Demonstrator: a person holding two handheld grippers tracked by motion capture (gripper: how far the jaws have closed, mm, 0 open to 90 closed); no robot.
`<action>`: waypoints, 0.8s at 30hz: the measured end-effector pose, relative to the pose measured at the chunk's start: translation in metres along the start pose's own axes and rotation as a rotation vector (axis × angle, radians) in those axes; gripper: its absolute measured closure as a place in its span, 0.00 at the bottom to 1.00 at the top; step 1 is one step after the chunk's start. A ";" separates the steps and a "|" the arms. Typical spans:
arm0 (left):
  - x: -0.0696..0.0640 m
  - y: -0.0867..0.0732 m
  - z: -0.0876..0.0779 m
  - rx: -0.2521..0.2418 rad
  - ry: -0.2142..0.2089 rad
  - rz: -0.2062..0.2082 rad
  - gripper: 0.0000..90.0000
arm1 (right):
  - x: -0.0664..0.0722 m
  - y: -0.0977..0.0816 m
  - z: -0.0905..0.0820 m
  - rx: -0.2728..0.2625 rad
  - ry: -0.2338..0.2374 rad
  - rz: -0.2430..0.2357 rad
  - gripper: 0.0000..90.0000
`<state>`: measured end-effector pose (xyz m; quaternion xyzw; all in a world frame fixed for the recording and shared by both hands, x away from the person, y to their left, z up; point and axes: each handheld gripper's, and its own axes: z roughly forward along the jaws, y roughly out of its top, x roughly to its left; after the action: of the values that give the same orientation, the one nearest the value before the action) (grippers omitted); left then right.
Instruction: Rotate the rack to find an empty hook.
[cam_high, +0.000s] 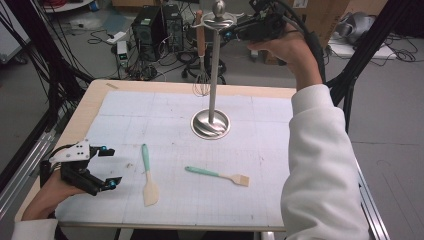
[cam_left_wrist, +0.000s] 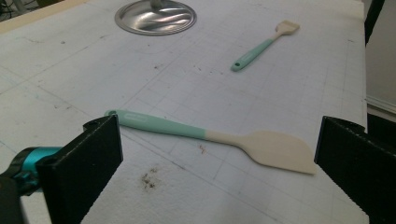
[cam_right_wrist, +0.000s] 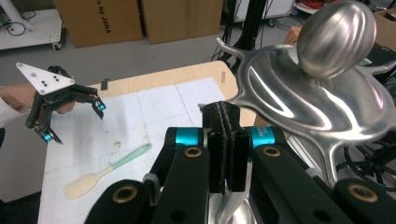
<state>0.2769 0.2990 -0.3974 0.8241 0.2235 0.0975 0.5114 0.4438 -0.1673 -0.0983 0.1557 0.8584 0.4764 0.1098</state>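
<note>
A metal utensil stand (cam_high: 214, 75) rises from a round base (cam_high: 211, 125) at the mat's far middle, and a wooden-handled whisk (cam_high: 201, 55) hangs from its top. My right gripper (cam_high: 231, 31) is raised to that top. Its jaws are shut (cam_right_wrist: 224, 140) on a thin hook arm of the top plate (cam_right_wrist: 299, 98), below the knob (cam_right_wrist: 335, 37). My left gripper (cam_high: 111, 167) rests open at the near left. A teal-handled spatula (cam_left_wrist: 210, 135) lies flat on the mat just ahead of its jaws. A teal-handled brush (cam_high: 217, 174) lies to the right.
A white grid mat (cam_high: 165, 200) covers the wooden table (cam_high: 90, 107). Computer towers (cam_high: 155, 30) and cables sit on the floor beyond the far edge. Cardboard boxes (cam_right_wrist: 98, 21) stand behind. Black frame posts (cam_high: 357, 55) rise at the right.
</note>
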 end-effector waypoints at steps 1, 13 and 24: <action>0.000 0.000 0.000 0.000 0.003 -0.001 0.02 | 0.000 -0.001 -0.001 -0.002 -0.002 0.000 0.96; -0.001 0.000 0.000 0.003 0.008 0.003 0.02 | 0.015 -0.038 -0.026 -0.027 -0.024 0.031 0.70; -0.002 0.000 0.001 0.012 0.010 0.006 0.02 | 0.030 -0.090 -0.052 -0.042 -0.086 0.123 0.08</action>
<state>0.2758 0.2971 -0.3977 0.8273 0.2242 0.1018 0.5049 0.3836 -0.2418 -0.1494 0.2264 0.8313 0.4932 0.1204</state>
